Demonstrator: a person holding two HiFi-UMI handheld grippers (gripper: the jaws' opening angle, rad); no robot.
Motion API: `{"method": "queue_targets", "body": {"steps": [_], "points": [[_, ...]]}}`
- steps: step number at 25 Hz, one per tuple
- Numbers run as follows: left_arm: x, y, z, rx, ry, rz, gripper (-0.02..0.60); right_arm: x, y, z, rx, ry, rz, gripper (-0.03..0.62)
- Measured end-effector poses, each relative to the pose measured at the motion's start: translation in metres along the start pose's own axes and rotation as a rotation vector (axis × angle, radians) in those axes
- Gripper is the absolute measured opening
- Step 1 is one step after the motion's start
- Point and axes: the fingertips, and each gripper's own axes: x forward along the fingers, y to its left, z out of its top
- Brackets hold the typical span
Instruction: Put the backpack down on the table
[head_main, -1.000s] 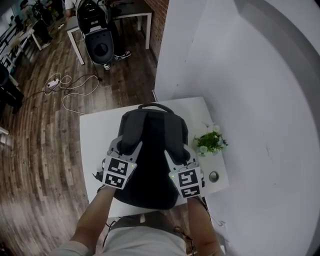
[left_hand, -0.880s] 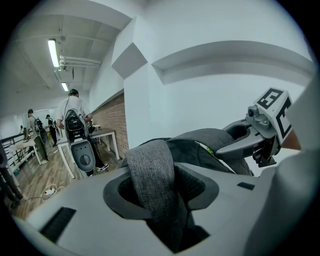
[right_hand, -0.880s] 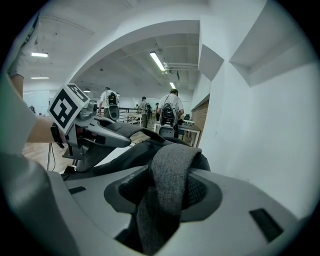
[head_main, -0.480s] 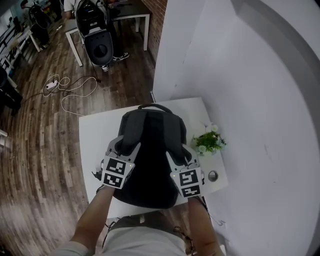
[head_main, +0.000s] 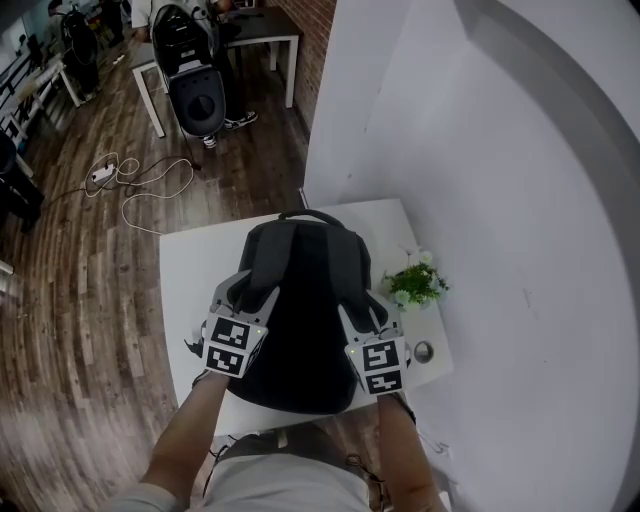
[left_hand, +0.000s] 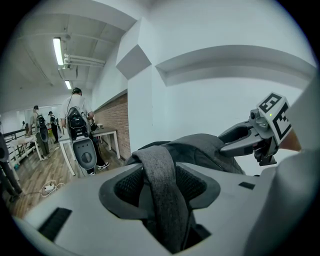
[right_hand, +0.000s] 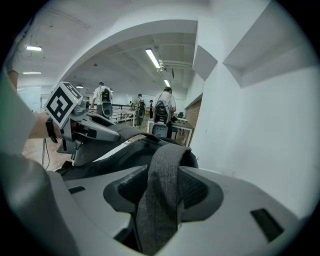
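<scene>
While the left gripper (head_main: 246, 288) is opening its jaws, a grey shoulder strap (left_hand: 163, 186) runs loose through the gap between them, and the pads are not pressing on it. The right gripper (head_main: 358, 306) has its jaws wide apart. The other strap (right_hand: 159, 192) lies between them, likewise unclamped. Both grippers point forward and somewhat down, one at each side of the pack. The forearms (head_main: 190, 430) reach in from the bottom edge of the head view, roughly parallel (both bare). The backpack (head_main: 300, 330) lies flat on the white table (head_main: 190, 265), straps up, with its top handle (head_main: 305, 214) toward the far edge. A small potted plant (head_main: 415, 285) stands on the table just beside the pack, on the right gripper's side.
</scene>
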Motion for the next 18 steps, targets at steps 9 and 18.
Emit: {"method": "queue_targets", "body": {"steps": [9, 18], "points": [[-0.021, -0.005, 0.002, -0.019, -0.007, -0.003, 0.201, -0.019, 0.004, 0.005, 0.004, -0.015, -0.027, 0.183], [-0.044, -0.005, 0.003, 0.005, -0.029, 0.036, 0.167, -0.042, 0.008, 0.011, -0.006, -0.026, -0.068, 0.181]]}}
